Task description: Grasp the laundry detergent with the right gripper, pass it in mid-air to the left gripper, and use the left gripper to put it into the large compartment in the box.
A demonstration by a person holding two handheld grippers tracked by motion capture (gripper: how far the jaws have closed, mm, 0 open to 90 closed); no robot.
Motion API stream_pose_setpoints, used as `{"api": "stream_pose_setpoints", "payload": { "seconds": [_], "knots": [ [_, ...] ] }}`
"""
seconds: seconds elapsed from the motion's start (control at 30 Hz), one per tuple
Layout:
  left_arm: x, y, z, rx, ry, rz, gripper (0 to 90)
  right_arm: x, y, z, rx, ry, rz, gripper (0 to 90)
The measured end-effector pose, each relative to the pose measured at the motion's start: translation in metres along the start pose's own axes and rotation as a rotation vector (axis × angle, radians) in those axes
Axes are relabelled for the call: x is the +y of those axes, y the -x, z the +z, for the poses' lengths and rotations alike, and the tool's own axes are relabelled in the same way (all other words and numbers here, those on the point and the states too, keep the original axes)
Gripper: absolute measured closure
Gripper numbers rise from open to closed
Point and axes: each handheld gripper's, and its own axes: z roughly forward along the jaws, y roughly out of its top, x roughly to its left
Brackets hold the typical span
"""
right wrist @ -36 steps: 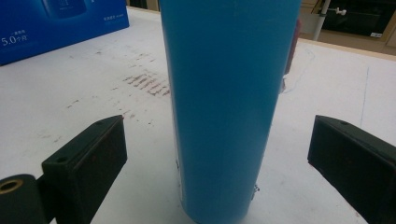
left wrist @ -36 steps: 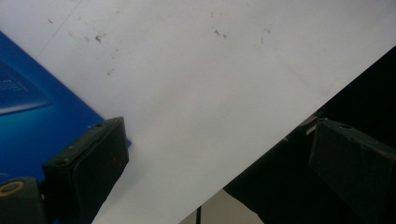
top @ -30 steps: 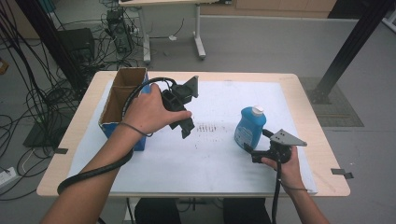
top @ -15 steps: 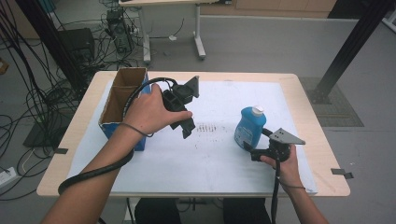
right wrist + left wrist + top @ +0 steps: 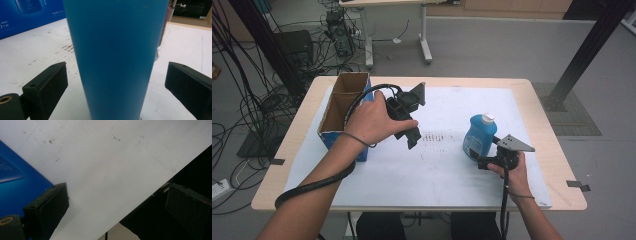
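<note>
Jaws apart both sides; our right gripper [image 5: 483, 162] straddles bottle [image 5: 479, 135], seemingly untouched. Off-centre closing could tip it; left gripper [image 5: 411, 137] idle.

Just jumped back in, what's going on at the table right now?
A person works with a gripper in each hand. The right gripper is open, with the blue bottle standing upright between its jaws but not yet clamped. The left gripper is open and empty, held above the white mat near the open cardboard box at the table's left side.
</note>
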Motion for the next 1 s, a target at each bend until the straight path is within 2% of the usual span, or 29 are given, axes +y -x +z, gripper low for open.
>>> {"api": "stream_pose_setpoints", "payload": {
  "seconds": [0.6, 1.0],
  "knots": [
    [-0.001, -0.001, 0.002, -0.002, -0.004, -0.002, 5.2, 0.002, -0.001, 0.011, 0.003, 0.010, -0.001, 5.7],
    [-0.001, -0.002, 0.004, -0.005, -0.006, -0.002, 5.3, 0.002, -0.001, 0.014, 0.007, 0.006, -0.002, 12.1]
  ]
}}
